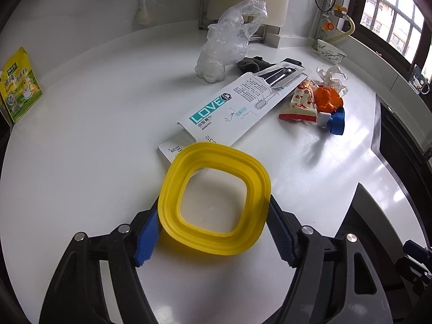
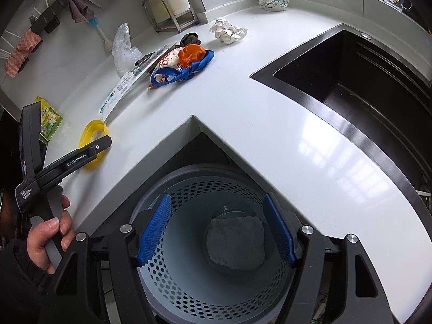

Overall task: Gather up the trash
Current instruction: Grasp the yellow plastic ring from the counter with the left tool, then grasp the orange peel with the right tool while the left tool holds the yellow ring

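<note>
While we count one yellow ring [image 1: 214,199] on the white tabletop [image 1: 94,135], it sits clamped between the fingers [image 1: 147,239] of our left gripper [image 1: 213,232], both blue pads pressed against its sides. Beyond it lie one long white package [image 1: 232,110], one clear plastic bag [image 1: 229,40], one snack wrapper [image 1: 299,102] and one crumpled paper [image 2: 228,30]. Our right gripper [image 2: 217,232] hangs spread wide and holding nothing over one perforated bin [image 2: 189,270], where one grey wad [image 2: 235,243] lies.

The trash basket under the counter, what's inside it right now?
Inside the trash basket lies one crumpled grey wad on the bottom. The open right tool above covers part of the interior, so smaller scraps could be hidden.
</note>
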Motion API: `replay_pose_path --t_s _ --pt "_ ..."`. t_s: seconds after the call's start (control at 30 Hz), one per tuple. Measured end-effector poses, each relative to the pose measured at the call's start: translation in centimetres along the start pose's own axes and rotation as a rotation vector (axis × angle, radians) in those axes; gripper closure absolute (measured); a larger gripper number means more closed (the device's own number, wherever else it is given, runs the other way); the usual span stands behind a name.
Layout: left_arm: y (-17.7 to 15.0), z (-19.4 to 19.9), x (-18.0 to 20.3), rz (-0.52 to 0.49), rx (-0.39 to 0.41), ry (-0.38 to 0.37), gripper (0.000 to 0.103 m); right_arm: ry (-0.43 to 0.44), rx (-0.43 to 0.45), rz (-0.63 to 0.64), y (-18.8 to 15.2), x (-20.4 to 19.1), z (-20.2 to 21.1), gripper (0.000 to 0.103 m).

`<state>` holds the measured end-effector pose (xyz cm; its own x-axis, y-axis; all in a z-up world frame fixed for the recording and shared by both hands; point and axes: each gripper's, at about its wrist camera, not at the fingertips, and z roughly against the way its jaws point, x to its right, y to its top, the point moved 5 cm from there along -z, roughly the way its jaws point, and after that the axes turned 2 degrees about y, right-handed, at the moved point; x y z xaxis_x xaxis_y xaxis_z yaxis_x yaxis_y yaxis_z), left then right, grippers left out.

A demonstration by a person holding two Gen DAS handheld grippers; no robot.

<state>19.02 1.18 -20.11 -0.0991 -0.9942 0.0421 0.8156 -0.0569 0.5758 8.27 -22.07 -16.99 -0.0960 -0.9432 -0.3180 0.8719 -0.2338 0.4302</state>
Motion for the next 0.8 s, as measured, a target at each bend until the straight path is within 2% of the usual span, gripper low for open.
replay_pose_path --t_s 0.17,0.37,0.57,0.7,0.8 --pt "0.4 0.8 -0.3 -0.002 0.009 -0.017 0.034 0.004 0.044 0.003 2.4 -0.8 -0.3 0.035" --pt "1.0 1.7 -0.7 -0.028 0.008 -0.011 0.034 -0.007 0.120 0.030 7.2 -1.6 -0.9 0.035" --pt "2.5 2.8 -1.6 -0.068 0.013 -0.003 0.034 0.012 0.148 0.152 13.5 -2.3 -2.7 0.035" --pt "3.8 3.6 -2.1 -0.046 0.026 0.012 0.034 0.034 0.130 0.268 17.0 -3.0 -5.0 0.035" --pt "4.7 3.7 -2.2 -0.023 0.034 0.017 0.034 0.022 0.104 0.376 18.4 -3.8 -6.9 0.035"
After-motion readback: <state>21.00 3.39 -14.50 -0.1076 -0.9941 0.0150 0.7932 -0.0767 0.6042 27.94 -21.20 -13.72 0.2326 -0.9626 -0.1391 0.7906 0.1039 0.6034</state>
